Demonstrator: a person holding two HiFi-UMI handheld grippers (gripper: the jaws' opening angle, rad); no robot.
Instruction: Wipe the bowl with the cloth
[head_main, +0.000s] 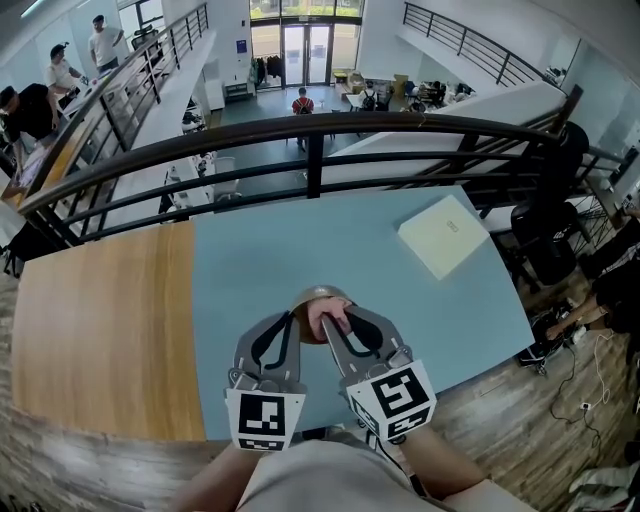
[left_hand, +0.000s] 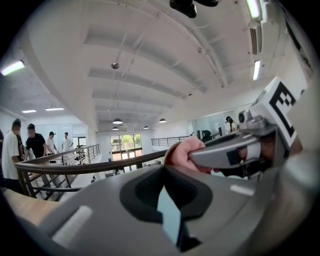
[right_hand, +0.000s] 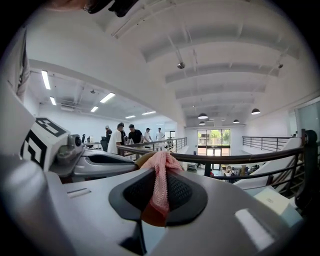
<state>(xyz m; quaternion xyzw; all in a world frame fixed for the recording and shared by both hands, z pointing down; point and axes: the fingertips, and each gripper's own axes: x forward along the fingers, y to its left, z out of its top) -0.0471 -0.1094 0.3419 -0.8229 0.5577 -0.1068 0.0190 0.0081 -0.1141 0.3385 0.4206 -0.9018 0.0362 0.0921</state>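
Note:
A small brown bowl (head_main: 316, 296) hangs just above the blue table (head_main: 260, 270), close to the near edge. My left gripper (head_main: 297, 318) is shut on the bowl's left rim, and that thin rim (left_hand: 172, 149) curves up from the jaw tips in the left gripper view. A pink cloth (head_main: 331, 316) is bunched against the bowl, with my right gripper (head_main: 337, 324) shut on it. In the right gripper view the cloth (right_hand: 161, 185) hangs between the closed jaws with the bowl (right_hand: 142, 159) right behind it. Most of the bowl is hidden by the two grippers.
A flat white box (head_main: 444, 235) lies on the blue table at the far right. The table's left part is wood (head_main: 100, 330). A black railing (head_main: 310, 135) runs along the far edge, over a lower floor. Several people stand at the far left.

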